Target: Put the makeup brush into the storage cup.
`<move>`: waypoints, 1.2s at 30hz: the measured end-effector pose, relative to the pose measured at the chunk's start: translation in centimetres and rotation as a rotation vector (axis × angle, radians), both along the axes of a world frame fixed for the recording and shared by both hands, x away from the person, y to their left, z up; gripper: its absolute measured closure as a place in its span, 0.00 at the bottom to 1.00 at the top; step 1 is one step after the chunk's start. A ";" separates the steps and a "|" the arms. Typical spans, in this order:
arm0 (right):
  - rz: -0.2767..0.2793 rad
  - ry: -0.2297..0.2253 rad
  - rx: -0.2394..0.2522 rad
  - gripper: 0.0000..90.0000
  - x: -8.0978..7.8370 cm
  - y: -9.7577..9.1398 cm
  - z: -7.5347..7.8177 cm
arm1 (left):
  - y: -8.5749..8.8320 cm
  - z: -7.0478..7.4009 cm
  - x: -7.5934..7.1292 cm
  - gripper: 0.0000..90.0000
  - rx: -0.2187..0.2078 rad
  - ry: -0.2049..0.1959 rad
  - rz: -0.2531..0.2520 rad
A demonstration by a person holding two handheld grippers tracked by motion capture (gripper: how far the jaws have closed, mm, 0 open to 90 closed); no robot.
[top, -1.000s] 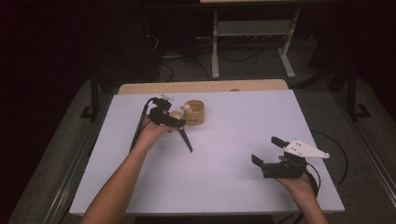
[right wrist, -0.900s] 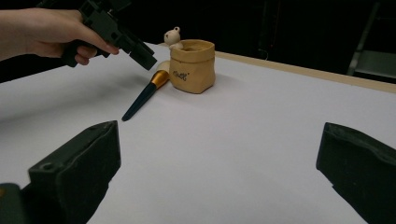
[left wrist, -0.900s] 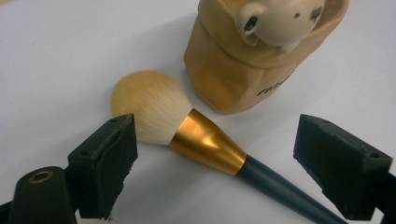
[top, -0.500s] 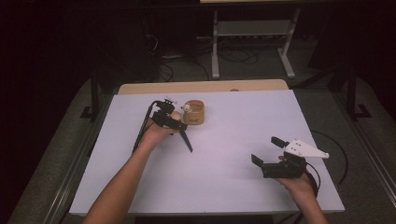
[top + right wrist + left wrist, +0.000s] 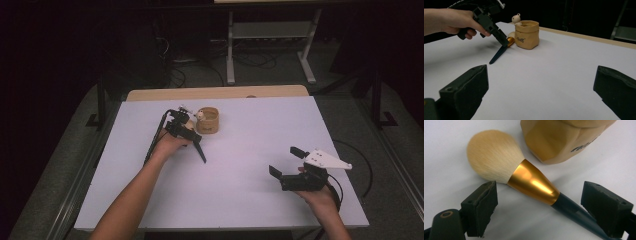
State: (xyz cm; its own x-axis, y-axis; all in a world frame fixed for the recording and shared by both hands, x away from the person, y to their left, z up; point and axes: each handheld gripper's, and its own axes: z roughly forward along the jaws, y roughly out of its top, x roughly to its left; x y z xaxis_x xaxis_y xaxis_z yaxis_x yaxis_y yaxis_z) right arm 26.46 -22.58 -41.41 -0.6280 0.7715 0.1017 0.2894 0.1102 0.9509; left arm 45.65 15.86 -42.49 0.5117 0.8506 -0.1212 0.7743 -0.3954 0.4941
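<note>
A makeup brush lies on the white table [image 5: 250, 130] with cream bristles [image 5: 494, 155], a gold ferrule [image 5: 531, 182] and a dark handle [image 5: 201, 152]. Its head rests beside a tan pouch [image 5: 208, 120]. My left gripper [image 5: 544, 202] is open and lowered over the brush, one jaw on each side of the ferrule and handle, neither touching it. In the high view this left gripper [image 5: 190, 132] is at the back left. My right gripper [image 5: 286, 161] is held open at the front right, with nothing between its jaws [image 5: 541, 85].
A small pale figure [image 5: 517, 18] sticks up at the rim of the pouch [image 5: 527, 33]. A wooden strip [image 5: 215, 93] runs along the table's far edge. A metal stand [image 5: 270, 35] and cables are on the dark floor behind it.
</note>
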 end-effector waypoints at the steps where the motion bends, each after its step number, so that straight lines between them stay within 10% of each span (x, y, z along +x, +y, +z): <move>1: 0.000 0.000 -0.001 0.00 0.0 0.0 0.0 | -0.1 -0.1 0.1 0.15 0.006 0.004 -0.005; 36: -0.001 -0.002 -0.009 0.00 0.0 0.0 0.0 | 0.4 0.1 0.3 0.38 0.036 0.030 0.007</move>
State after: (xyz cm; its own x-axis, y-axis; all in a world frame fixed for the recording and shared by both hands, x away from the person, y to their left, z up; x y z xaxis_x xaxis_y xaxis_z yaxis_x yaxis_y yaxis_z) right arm 26.42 -22.57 -41.44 -0.6273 0.7732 0.0935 0.2876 0.1184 0.9504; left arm 45.98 16.24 -42.40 0.5024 0.8582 -0.1057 0.7912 -0.4070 0.4565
